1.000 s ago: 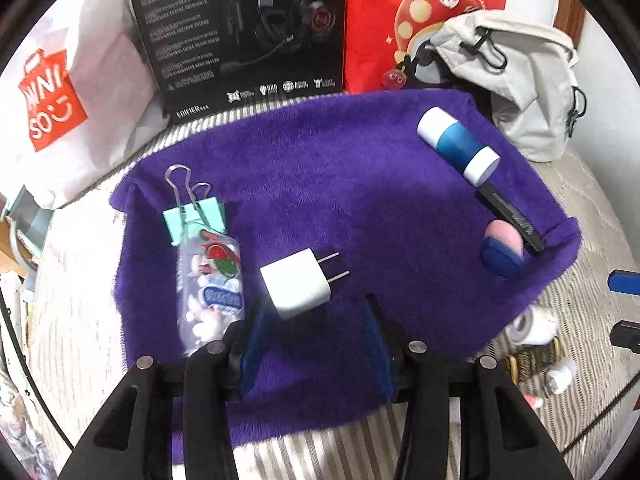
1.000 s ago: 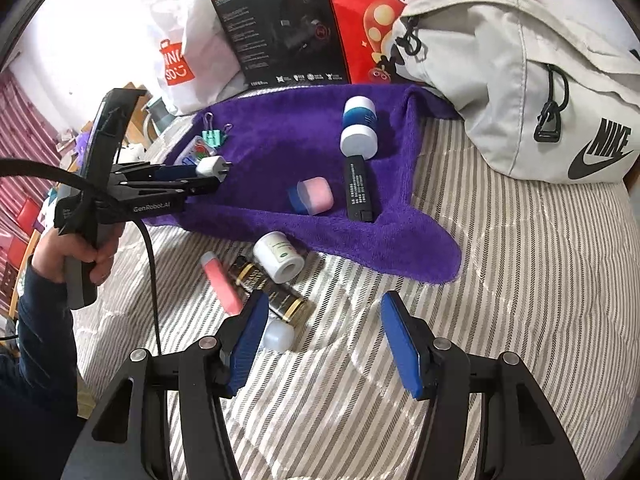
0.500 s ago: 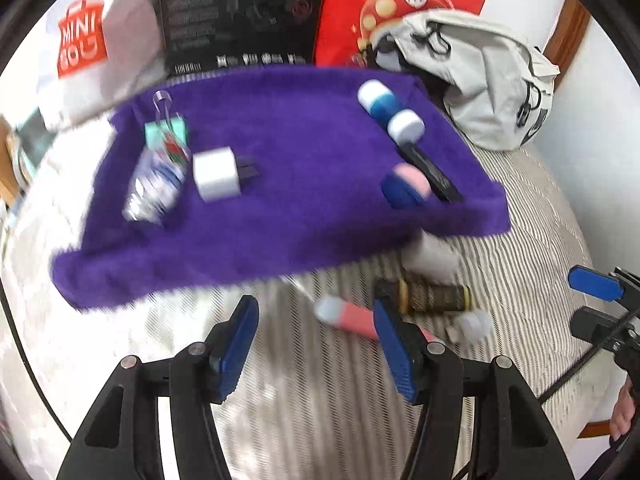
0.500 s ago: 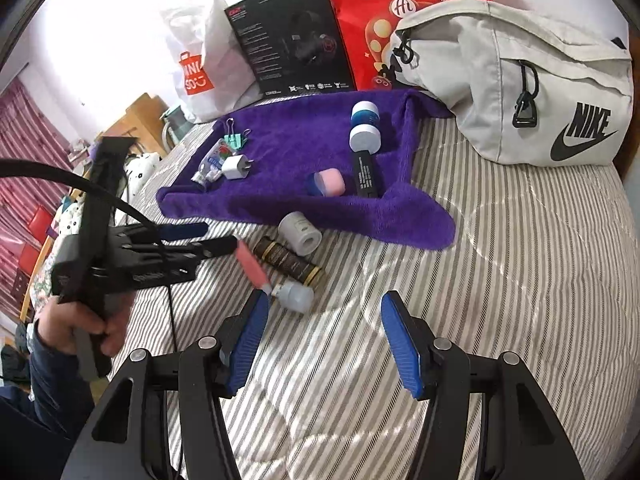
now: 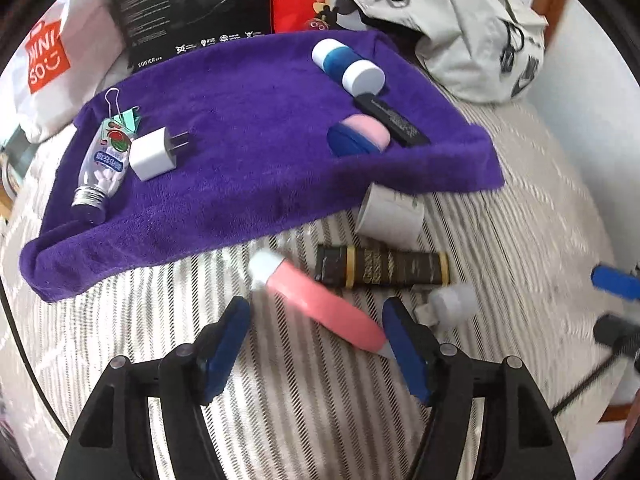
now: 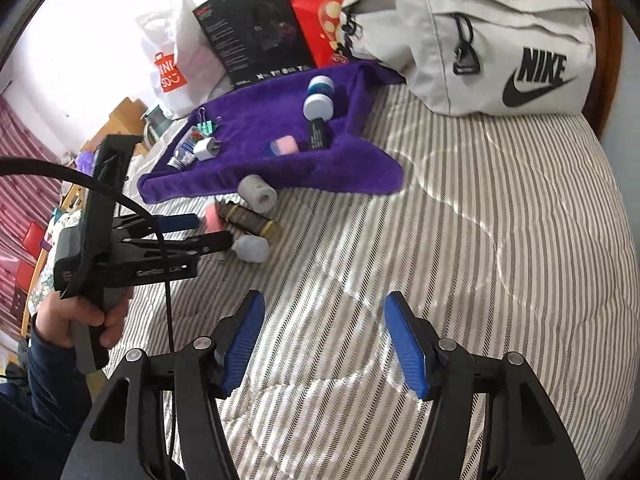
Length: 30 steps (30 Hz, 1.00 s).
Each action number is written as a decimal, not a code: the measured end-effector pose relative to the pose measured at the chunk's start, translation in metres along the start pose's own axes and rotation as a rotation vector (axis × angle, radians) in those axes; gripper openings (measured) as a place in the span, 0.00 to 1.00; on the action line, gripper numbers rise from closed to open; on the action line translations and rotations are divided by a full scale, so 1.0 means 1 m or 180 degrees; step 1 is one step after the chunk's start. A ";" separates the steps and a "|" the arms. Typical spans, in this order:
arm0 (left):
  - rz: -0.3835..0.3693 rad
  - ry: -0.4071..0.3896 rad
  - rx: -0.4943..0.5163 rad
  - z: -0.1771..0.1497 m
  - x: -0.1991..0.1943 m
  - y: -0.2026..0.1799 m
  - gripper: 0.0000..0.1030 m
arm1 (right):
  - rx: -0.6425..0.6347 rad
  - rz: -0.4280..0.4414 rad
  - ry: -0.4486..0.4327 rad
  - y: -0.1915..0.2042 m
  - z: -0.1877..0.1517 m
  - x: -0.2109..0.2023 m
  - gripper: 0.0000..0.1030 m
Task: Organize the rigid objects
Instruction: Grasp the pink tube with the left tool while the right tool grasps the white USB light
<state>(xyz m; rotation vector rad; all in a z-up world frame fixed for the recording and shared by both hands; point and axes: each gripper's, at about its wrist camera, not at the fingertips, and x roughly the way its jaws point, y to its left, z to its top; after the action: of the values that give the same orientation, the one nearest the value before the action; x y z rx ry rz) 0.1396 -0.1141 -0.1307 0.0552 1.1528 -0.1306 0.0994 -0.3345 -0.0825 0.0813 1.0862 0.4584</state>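
A purple towel [image 5: 260, 120] holds a white charger plug [image 5: 154, 154], a pill bottle [image 5: 102, 168], a green binder clip [image 5: 128, 118], a blue-and-white cylinder [image 5: 346, 66], a black stick [image 5: 392, 120] and a pink-and-blue block [image 5: 360, 138]. On the striped bedding in front of it lie a white jar [image 5: 390, 214], a black-and-gold tube [image 5: 384, 270], a small white bottle [image 5: 452, 300] and a pink tube [image 5: 320, 300]. My left gripper [image 5: 316, 336] is open, with the pink tube's tail between its fingers. My right gripper [image 6: 324, 336] is open over bare bedding.
Behind the towel [image 6: 260, 120] stand a grey Nike bag [image 6: 480, 40], a red bag [image 6: 320, 12], a black headset box [image 6: 252, 28] and a white Miniso bag [image 6: 168, 68]. A hand [image 6: 80, 320] holds the left gripper [image 6: 208, 232]. Striped bedding [image 6: 480, 240] stretches to the right.
My left gripper has left the charger plug on the towel and moved to the loose items on the bedding, now straddling the pink tube. The right gripper has drawn back a little.
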 end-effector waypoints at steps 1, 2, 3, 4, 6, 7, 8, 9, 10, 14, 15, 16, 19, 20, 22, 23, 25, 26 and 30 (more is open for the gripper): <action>0.0051 0.0007 0.0005 -0.002 -0.001 0.004 0.66 | 0.0006 0.0003 -0.0002 -0.001 -0.001 0.000 0.60; 0.0126 0.0014 0.0010 -0.005 -0.002 0.008 0.66 | 0.0005 0.0010 -0.0004 -0.001 -0.001 0.000 0.60; 0.0166 0.0006 0.0003 -0.007 -0.004 0.013 0.67 | 0.0005 0.0021 -0.0007 -0.001 -0.002 0.001 0.60; 0.0172 -0.0001 -0.0009 -0.008 -0.005 0.017 0.67 | 0.0007 0.0029 -0.0008 -0.002 -0.002 0.001 0.60; 0.0160 -0.0020 -0.0068 -0.009 -0.007 0.027 0.67 | 0.0011 0.0056 -0.0004 0.000 -0.003 0.004 0.60; 0.0140 -0.0034 -0.0075 -0.008 -0.006 0.029 0.67 | 0.0011 0.0065 0.0006 0.001 -0.002 0.006 0.60; 0.0139 -0.0063 -0.0067 -0.007 -0.006 0.029 0.67 | 0.0014 0.0070 0.0020 0.002 -0.002 0.009 0.60; 0.0148 -0.0075 -0.0045 -0.005 -0.005 0.028 0.66 | 0.0015 0.0072 0.0028 0.004 -0.001 0.011 0.60; 0.0143 -0.0087 -0.0022 -0.004 -0.004 0.028 0.65 | 0.0008 0.0068 0.0036 0.006 0.000 0.013 0.60; 0.0124 -0.0198 0.0042 0.001 -0.001 0.020 0.59 | -0.0043 0.0066 0.0030 0.014 0.002 0.019 0.60; 0.0117 -0.0221 0.0041 0.002 -0.002 0.019 0.55 | -0.0068 0.0045 0.0023 0.017 0.003 0.020 0.60; 0.0108 -0.0242 0.0044 0.002 -0.002 0.018 0.51 | -0.0095 0.0024 0.0018 0.020 0.004 0.022 0.60; 0.0053 -0.0312 0.0120 0.002 -0.004 0.015 0.26 | -0.0138 -0.0015 0.0055 0.027 0.005 0.030 0.60; 0.0047 -0.0316 0.0145 0.001 -0.006 0.015 0.16 | -0.0143 -0.0026 0.0074 0.030 0.005 0.034 0.60; -0.0013 -0.0322 0.0141 -0.003 -0.008 0.018 0.16 | -0.0132 -0.0058 0.0088 0.035 0.005 0.039 0.60; -0.0046 -0.0330 0.0135 -0.004 -0.009 0.022 0.16 | -0.0120 -0.0052 0.0074 0.040 0.006 0.042 0.60; -0.0012 -0.0317 0.0102 -0.007 -0.011 0.030 0.16 | -0.0101 -0.0070 0.0055 0.046 0.006 0.046 0.60; 0.0002 -0.0318 0.0092 -0.008 -0.012 0.033 0.16 | -0.0088 -0.0105 0.0026 0.052 0.006 0.049 0.60; 0.0042 -0.0306 0.0007 -0.015 -0.016 0.055 0.16 | -0.0058 -0.0167 -0.0066 0.073 0.010 0.062 0.60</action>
<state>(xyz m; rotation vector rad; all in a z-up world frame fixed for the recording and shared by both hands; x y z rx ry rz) 0.1269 -0.0565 -0.1231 0.0578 1.0563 -0.1215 0.1086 -0.2425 -0.1091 0.0414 1.0612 0.4194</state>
